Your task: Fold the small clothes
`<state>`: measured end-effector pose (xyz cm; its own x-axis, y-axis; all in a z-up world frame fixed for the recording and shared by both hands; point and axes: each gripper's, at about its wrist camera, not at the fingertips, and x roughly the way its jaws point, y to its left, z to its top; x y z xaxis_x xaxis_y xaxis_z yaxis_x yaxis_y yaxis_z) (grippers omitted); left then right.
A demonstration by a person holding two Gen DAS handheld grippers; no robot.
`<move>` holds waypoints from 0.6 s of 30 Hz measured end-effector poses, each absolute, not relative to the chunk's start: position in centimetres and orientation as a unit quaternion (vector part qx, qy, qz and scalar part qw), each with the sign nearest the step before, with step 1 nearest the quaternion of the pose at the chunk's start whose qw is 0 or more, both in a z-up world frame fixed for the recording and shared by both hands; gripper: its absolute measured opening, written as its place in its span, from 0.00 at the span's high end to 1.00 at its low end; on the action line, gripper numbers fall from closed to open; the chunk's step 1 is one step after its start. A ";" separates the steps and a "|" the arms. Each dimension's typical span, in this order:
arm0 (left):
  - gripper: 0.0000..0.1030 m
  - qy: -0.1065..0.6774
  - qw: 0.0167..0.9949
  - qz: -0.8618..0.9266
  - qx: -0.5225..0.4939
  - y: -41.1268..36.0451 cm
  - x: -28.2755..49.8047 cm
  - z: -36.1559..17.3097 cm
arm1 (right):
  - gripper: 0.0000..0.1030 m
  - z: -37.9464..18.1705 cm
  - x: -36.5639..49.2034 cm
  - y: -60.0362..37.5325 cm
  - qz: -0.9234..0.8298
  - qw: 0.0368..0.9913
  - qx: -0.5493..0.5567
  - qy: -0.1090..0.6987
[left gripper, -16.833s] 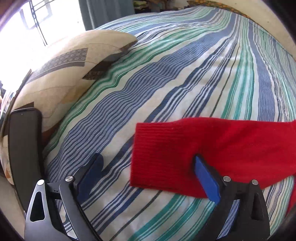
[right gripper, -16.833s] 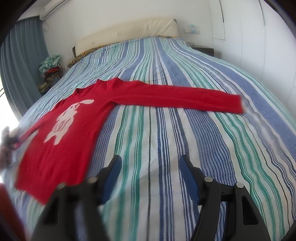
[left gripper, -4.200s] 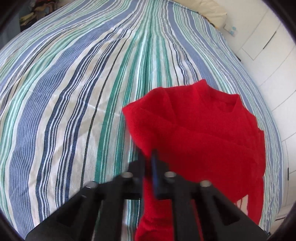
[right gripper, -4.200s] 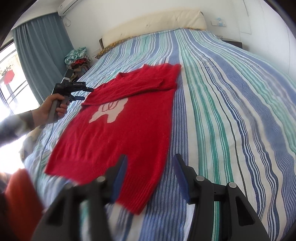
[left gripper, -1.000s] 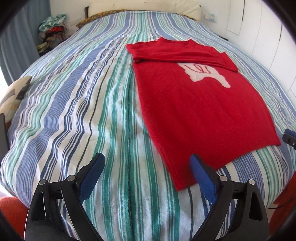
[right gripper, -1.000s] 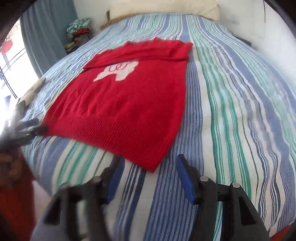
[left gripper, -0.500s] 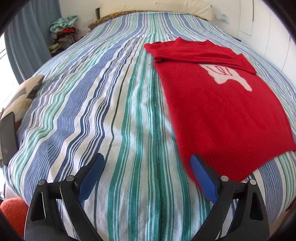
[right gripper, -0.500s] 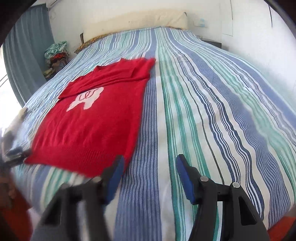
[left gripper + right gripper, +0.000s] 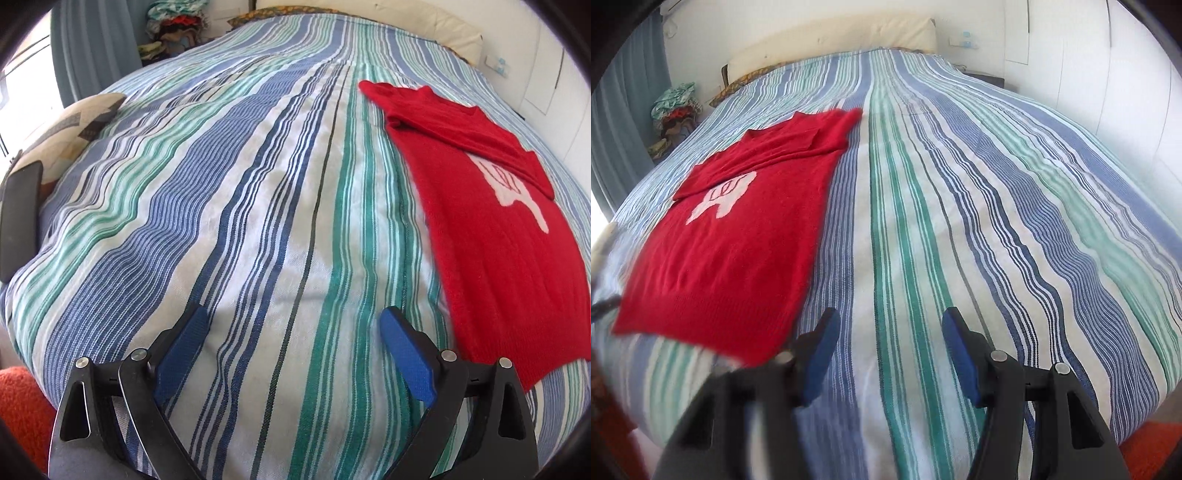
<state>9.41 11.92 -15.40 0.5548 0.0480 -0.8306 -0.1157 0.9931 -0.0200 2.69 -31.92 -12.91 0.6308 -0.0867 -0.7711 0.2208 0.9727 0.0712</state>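
The red sweater (image 9: 509, 236) runs off the left wrist view's right edge; its white motif (image 9: 720, 195) is half covered by folded sleeves, and its near hem blurs in the right wrist view

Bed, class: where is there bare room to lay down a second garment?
The striped bed lies bare right of the red sweater, across to its far edge. Another bare band runs between sweater and cushion. Crowded only where the sweater lies.

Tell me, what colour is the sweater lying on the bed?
The sweater is red with a pale motif on it, clearest in the right wrist view.
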 end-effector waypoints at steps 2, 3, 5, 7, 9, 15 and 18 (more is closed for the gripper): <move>0.03 0.470 0.881 0.046 -0.031 11.8 9.4 -15.7 | 0.44 -13.4 2.8 -32.3 -0.091 0.894 0.086 0.430; 0.03 0.470 0.881 0.046 -0.029 11.6 9.5 -15.9 | 0.44 -13.7 2.9 -32.5 -0.094 0.891 0.086 0.436; 0.02 0.471 0.880 0.046 -0.027 11.6 9.5 -16.0 | 0.44 -14.2 3.1 -32.5 -0.096 0.887 0.082 0.445; 0.01 0.471 0.880 0.045 -0.030 11.8 9.6 -16.1 | 0.44 -14.4 3.2 -32.4 -0.097 0.886 0.076 0.447; 0.01 0.471 0.880 0.044 -0.032 11.8 9.5 -16.1 | 0.44 -14.5 3.2 -32.3 -0.096 0.886 0.072 0.448; 0.01 0.470 0.881 0.044 -0.031 11.8 9.5 -16.1 | 0.44 -14.6 3.1 -32.4 -0.094 0.886 0.078 0.447; 0.01 0.470 0.881 0.044 -0.030 11.8 9.5 -16.2 | 0.44 -14.6 3.2 -32.4 -0.094 0.886 0.077 0.447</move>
